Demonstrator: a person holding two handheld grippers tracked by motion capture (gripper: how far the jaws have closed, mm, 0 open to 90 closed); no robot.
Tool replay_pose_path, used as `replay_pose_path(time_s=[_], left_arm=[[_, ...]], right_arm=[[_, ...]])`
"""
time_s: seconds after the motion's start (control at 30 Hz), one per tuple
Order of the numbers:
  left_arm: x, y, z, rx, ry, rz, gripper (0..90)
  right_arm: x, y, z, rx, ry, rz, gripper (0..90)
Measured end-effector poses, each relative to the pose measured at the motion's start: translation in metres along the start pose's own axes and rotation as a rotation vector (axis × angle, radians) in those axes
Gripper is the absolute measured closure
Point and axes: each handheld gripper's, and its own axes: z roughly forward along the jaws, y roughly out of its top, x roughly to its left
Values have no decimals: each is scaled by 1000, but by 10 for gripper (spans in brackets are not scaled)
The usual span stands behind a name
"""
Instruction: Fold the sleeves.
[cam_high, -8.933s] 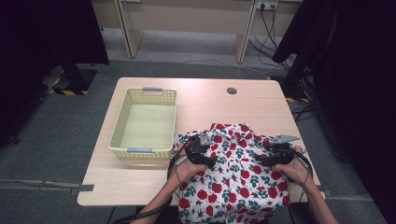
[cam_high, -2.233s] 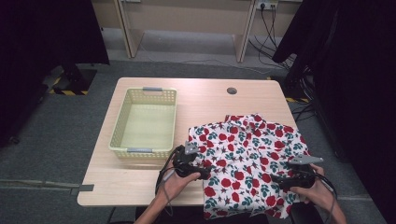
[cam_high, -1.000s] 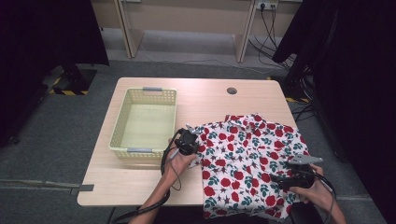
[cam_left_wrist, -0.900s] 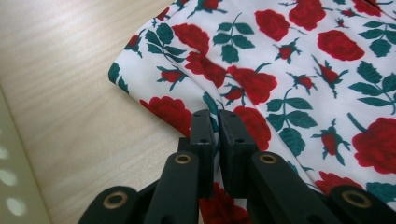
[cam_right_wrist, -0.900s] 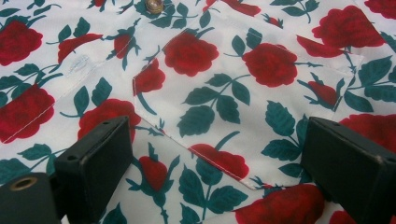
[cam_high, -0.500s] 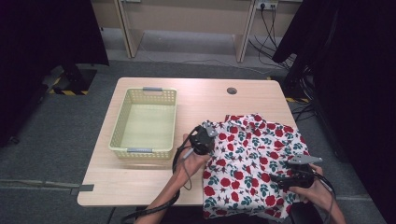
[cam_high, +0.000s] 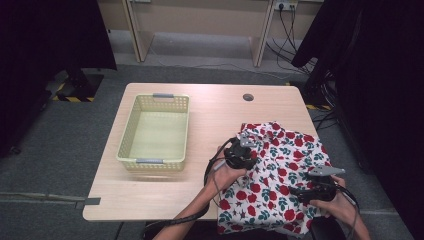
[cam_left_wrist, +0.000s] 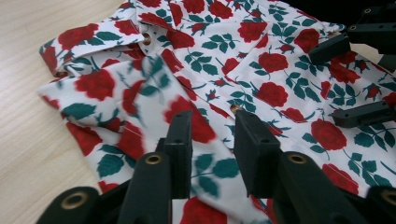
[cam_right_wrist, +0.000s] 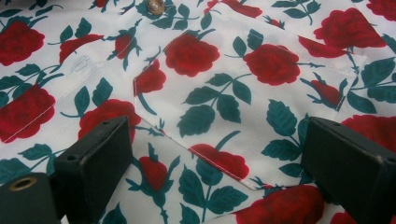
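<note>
A white shirt printed with red roses lies at the table's near right, its front edge hanging over. My left gripper hovers over the shirt's left part, which is folded inward. In the left gripper view the shirt spreads ahead. The left gripper has just been opening its jaws, and a blurred flap of cloth hangs loose in and below the gap, unpinched. My right gripper rests on the shirt's near right. In the right gripper view the right gripper stands wide open over the chest pocket.
A pale yellow plastic basket stands empty on the left half of the wooden table. A round cable hole sits near the far edge. Dark curtains flank the table on grey carpet.
My left gripper moved right and a little up, carrying the shirt's left side over onto the shirt, then parted its jaws and let the cloth go. The right gripper stayed put.
</note>
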Motion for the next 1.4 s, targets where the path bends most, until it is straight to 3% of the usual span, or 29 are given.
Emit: replay_pose_path(time_s=[0.1,0.2,0.33,0.47,0.57,0.7,0.77,0.83,0.9,0.93,1.0,1.2,1.4], left_arm=[[7,-2,-4,-5,33,-19,640],[14,-8,-1,29,53,-29,571],[19,-17,12,83,64,-70,474],[24,-19,21,80,70,-108,434],[23,-16,28,95,78,-91,408],[26,-15,44,134,93,-97,374],[27,-16,48,122,107,-94,367],[24,-15,49,128,127,-56,393],[22,-15,49,126,129,12,527],[20,-14,49,121,125,25,611],[18,-13,49,106,123,51,697],[9,-5,45,74,86,82,816],[-4,8,38,27,17,80,815]], right_arm=[[0,1,0,4,0,0,88],[0,0,0,-2,0,0,88],[0,1,1,0,0,-2,86],[0,1,1,2,0,-2,86],[0,1,1,-2,0,-2,86],[0,1,1,-2,0,-3,86],[0,1,1,-3,1,-3,86],[0,1,1,0,2,-4,85],[0,1,1,-3,2,-4,86],[0,1,1,-3,2,-2,86],[0,1,1,-1,2,-5,85],[0,1,1,-2,2,-5,86],[0,1,1,-3,2,-5,86]])
